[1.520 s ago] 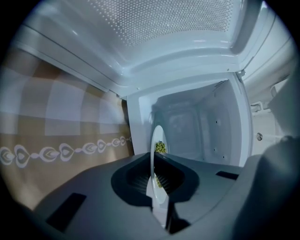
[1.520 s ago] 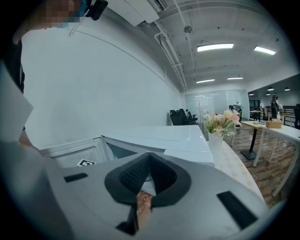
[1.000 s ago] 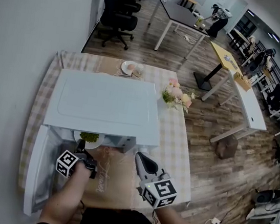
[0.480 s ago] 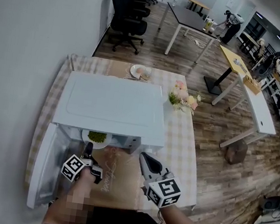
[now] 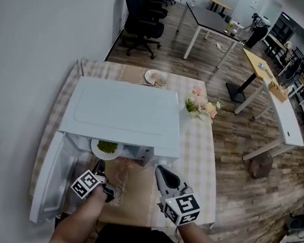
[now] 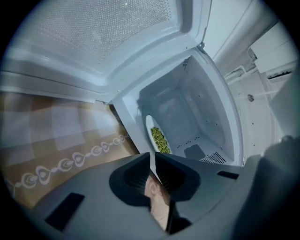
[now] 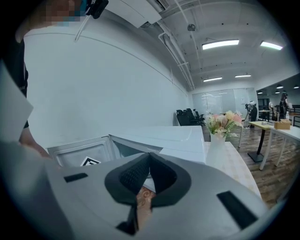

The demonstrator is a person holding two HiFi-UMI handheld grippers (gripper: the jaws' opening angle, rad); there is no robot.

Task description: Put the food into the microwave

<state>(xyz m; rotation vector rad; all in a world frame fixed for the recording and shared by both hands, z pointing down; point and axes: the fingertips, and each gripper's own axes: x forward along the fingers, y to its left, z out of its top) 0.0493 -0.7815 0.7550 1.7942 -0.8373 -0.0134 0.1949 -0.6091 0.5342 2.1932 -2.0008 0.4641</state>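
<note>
A white plate [image 5: 106,149] of green food [image 6: 159,139] lies on the floor of the open white microwave [image 5: 122,114], just inside its mouth. My left gripper [image 5: 100,166] hovers in front of the plate and apart from it, pointing into the cavity [image 6: 187,108]. Its jaws have just been closing and stand almost together with a thin slit and nothing between them [image 6: 152,158]. My right gripper [image 5: 159,171] waits shut and empty beside the microwave's front right corner, also seen in its own view [image 7: 149,157].
The microwave door [image 5: 49,171] swings out to the left, beside my left arm. A vase of flowers [image 5: 202,105] stands right of the microwave and a small plate [image 5: 155,77] behind it. The checked tablecloth [image 5: 200,158] ends close on the right.
My left gripper has rolled and drawn slightly back from the plate, which stays in the microwave. The right gripper has kept still.
</note>
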